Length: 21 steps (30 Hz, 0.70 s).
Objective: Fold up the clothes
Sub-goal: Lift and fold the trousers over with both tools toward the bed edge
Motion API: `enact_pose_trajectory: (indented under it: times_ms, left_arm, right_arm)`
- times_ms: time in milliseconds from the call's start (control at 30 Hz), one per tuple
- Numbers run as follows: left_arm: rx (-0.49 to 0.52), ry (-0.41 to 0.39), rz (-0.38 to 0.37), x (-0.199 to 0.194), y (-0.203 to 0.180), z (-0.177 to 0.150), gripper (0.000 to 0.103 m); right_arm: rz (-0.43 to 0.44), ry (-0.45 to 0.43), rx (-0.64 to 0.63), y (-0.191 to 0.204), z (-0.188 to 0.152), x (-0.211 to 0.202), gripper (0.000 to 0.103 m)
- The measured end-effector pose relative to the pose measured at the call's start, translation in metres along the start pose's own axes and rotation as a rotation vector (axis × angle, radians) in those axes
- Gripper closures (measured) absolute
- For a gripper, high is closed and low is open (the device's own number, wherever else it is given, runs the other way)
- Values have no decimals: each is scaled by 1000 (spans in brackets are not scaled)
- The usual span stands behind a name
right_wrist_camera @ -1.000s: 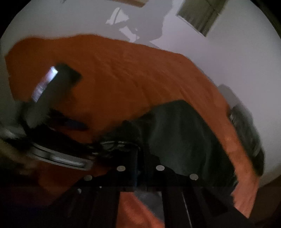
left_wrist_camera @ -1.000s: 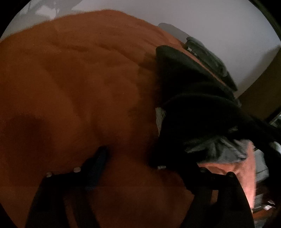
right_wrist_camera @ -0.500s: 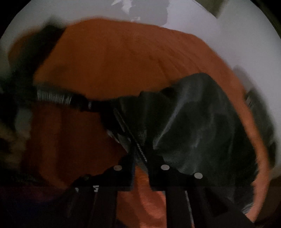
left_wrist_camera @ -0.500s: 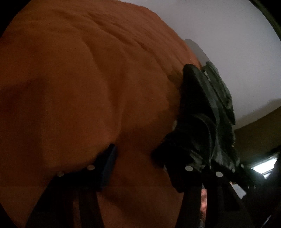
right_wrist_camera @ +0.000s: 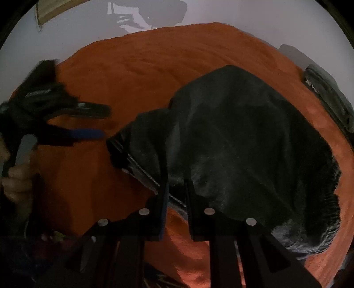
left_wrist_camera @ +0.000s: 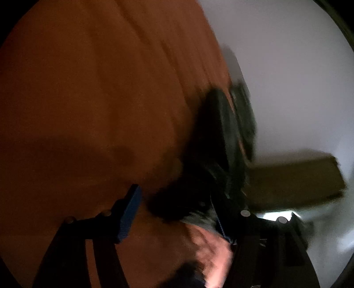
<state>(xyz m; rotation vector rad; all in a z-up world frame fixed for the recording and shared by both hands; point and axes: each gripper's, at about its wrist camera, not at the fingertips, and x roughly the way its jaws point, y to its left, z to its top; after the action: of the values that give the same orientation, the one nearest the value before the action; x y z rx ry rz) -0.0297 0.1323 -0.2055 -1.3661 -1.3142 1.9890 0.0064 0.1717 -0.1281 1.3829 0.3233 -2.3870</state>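
Note:
A dark garment [right_wrist_camera: 239,141] lies spread on the orange bedspread [right_wrist_camera: 154,66], its gathered elastic edge [right_wrist_camera: 327,210] at the lower right. My right gripper [right_wrist_camera: 176,193] is shut on the garment's corded near hem, and the cloth rises from its fingers. In the right wrist view my left gripper [right_wrist_camera: 97,121] hangs open to the left of the garment, clear of it, with a hand [right_wrist_camera: 15,183] on its handle. The left wrist view is blurred: the left gripper [left_wrist_camera: 179,212] stands wide open over the bedspread [left_wrist_camera: 88,99], with the dark garment [left_wrist_camera: 210,144] beside its right finger.
A folded grey-green garment [right_wrist_camera: 327,97] lies at the bed's far right edge by the white wall [right_wrist_camera: 243,13]. Brown furniture [left_wrist_camera: 298,177] stands beyond the bed's right side. Bare bedspread stretches left of and behind the dark garment.
The left gripper has drawn away leftward from the garment's edge. The right gripper has kept its hold, and the garment now lies wider and flatter across the bed.

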Motion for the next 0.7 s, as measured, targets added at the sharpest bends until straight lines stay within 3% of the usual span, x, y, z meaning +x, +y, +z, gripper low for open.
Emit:
enact_pose_trajectory:
  times_ms: [33,133,200,433,500,533,600,700]
  left_arm:
    - [20,50,-23,12,-5,2,35]
    - [102,61,25,24,-15,-3,35]
    - [126,46,59,26,-19,-9,67]
    - [33,-66,155,6,-8,-44,80]
    - [38,-64,221,7,6,-51,94]
    - [8,-59,218,7,14,-51,101]
    - [-76,-46,183,8,34,-49,100]
    - [-36,-76,185,-3,22,-46,100]
  right_arm:
    - [7,-5,7,0,1,-2,89]
    - [26,-13,34,-3,-7,-3,89]
    - [22,-10,38,1,1,6,89]
    - [9,-14,91,11,11,7,89]
    - [4,-21,99,14,14,7,89]
    - [2,-24,103,15,15,7,89]
    - [-1,-28,111,19,18,7,89]
    - [17,-37,132,23,24,2,89]
